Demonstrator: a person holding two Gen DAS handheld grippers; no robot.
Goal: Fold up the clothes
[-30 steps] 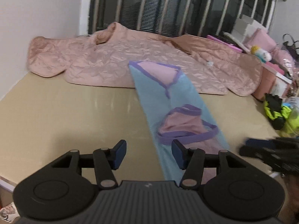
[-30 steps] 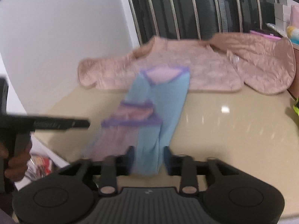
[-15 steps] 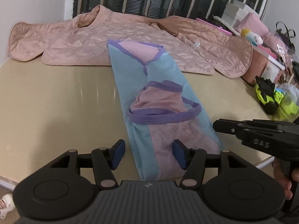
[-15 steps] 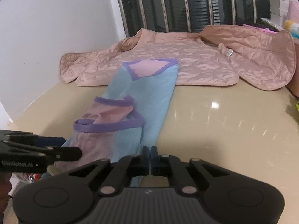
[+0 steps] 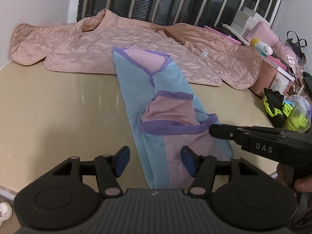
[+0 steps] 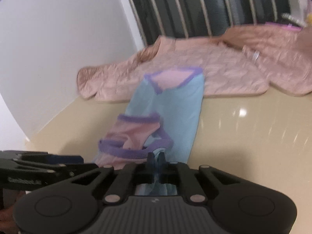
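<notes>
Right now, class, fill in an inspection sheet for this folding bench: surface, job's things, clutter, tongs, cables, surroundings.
Surface: glossy beige table, with glare spots.
Job's things: blue and pink garment with purple trim, folded into a long strip; its far end overlaps the pink quilted jacket spread along the back.
Clutter: neon yellow gloves, pink boxes and a plush toy at the right edge.
Tongs: left tongs open, straddling the strip's near end; right tongs shut on the garment's blue edge.
Cables: nothing seen.
Surroundings: white wall, barred dark window.

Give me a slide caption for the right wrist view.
Right gripper shut on the blue garment, pink jacket behind.
</notes>
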